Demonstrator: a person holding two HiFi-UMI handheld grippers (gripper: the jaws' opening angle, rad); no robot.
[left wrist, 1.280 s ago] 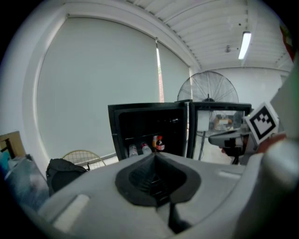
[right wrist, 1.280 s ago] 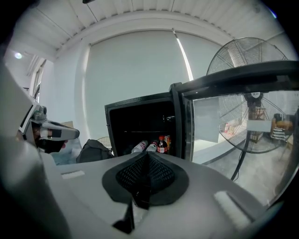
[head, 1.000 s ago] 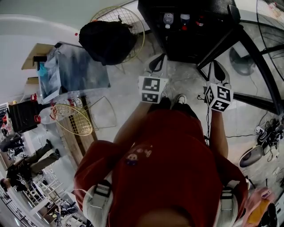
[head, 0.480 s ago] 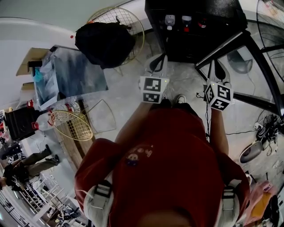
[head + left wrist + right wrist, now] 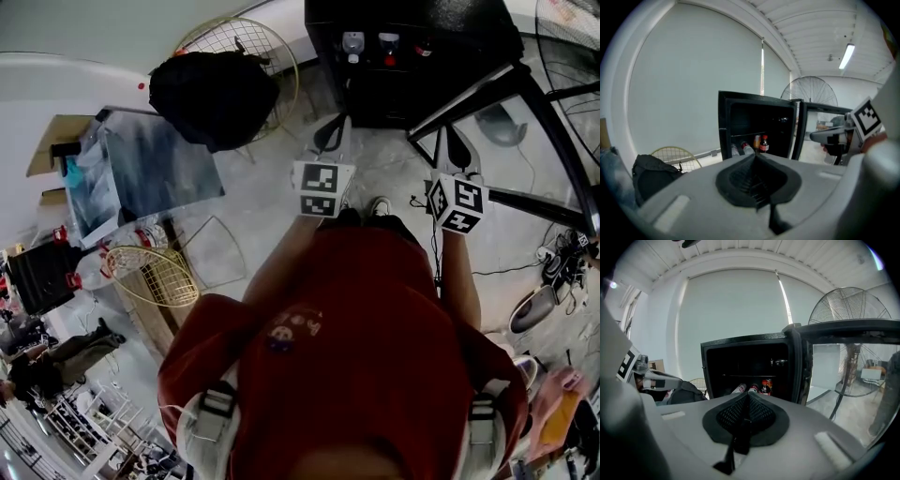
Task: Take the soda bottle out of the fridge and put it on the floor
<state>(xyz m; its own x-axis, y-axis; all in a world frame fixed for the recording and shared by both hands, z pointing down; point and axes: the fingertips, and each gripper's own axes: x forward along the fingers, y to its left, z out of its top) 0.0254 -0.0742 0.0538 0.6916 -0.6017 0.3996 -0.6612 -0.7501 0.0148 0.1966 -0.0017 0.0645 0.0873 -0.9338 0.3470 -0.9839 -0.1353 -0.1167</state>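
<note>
Black fridge [image 5: 412, 66] open at twelve o'clock; left gripper [image 5: 330, 131] and right gripper [image 5: 453, 145] jaws closed, empty, so spread one before reaching the soda bottle [image 5: 763, 387]

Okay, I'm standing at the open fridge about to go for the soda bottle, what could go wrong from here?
Both the left tongs and right tongs are shut; unless opened, they may just shove the bottles, which sit crowded together in the fridge. The open fridge door stands close beside the right tongs, so a reach could bump it. Cables trail over the floor on your right: a trip hazard.
</note>
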